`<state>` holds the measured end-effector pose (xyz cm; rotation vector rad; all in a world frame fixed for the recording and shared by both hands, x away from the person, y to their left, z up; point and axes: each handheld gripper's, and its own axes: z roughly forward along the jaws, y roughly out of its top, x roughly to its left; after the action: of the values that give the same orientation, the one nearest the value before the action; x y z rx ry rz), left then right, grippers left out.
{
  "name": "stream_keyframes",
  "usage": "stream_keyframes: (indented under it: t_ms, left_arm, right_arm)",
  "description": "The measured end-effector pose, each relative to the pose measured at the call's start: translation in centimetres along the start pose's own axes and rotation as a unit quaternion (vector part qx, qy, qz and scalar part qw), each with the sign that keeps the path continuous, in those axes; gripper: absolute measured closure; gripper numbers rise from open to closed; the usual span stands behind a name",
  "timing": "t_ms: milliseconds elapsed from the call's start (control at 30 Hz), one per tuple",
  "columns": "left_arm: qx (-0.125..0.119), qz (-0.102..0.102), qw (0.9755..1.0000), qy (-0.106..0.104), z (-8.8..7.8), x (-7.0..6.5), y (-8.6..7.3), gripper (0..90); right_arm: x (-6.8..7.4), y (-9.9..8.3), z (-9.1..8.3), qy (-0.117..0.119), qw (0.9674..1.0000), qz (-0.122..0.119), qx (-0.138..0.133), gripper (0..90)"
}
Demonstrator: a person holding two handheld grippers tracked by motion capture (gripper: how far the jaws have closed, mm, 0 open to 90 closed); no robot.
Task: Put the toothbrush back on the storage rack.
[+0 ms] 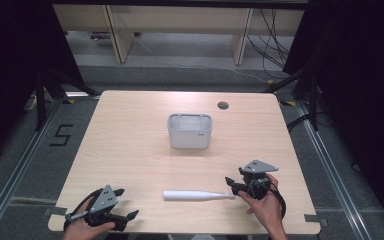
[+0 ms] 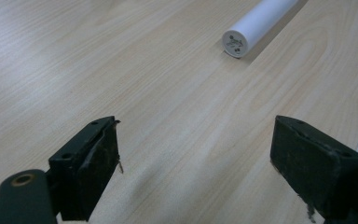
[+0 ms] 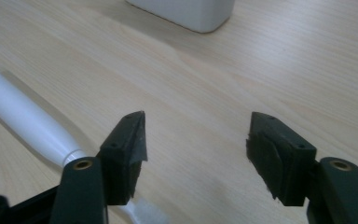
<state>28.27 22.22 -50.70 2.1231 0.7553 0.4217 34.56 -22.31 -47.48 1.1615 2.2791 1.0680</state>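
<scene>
On the table (image 1: 130, 130): pale wood-grain top, rounded corners, a small dark round hole (image 1: 223, 105) near the far edge.
Toothbrush-like wand (image 1: 196, 195): smooth white cylinder tapering to a thin neck, lying flat near the front edge; flat butt end faces the left gripper.
Bin (image 1: 190, 131): matte grey-white plastic, rounded rectangle, open top, mid-table, well apart from both grippers.
Left gripper (image 1: 125, 204): low at the front left corner, held in a hand, jaws spread wide with nothing between.
Right gripper (image 1: 232, 186): just beside the wand's thin end, jaws parted wide around bare wood; the neck runs under its left jaw.
</scene>
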Motion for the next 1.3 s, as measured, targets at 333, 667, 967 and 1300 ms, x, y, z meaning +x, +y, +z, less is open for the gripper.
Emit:
stream_keyframes:
  t_ms: [333, 667, 967, 1300]
  left_arm:
    - [0.005, 0.011, 0.9999, 0.005, -0.1, 0.2, 0.0, 14.7]
    - [0.002, 0.007, 1.0, 0.002, -0.2, 0.1, 0.0, 14.7]
    - [0.005, -0.001, 1.0, 0.003, -0.2, 0.0, 0.0, 14.7]
    - [0.005, 0.01, 0.9999, 0.005, -0.1, 0.2, 0.0, 14.7]
  right_arm:
    - [1.9, 1.4, 1.1, 0.017, 0.9998, -0.013, 0.005, 71.5]
    - [4.8, 2.5, 3.2, 0.045, 0.9971, -0.056, 0.026, 87.3]
    - [6.5, 3.2, 4.7, 0.065, 0.9943, -0.077, 0.035, 89.2]
    - [8.6, 3.9, 6.2, 0.085, 0.9895, -0.107, 0.046, 88.3]
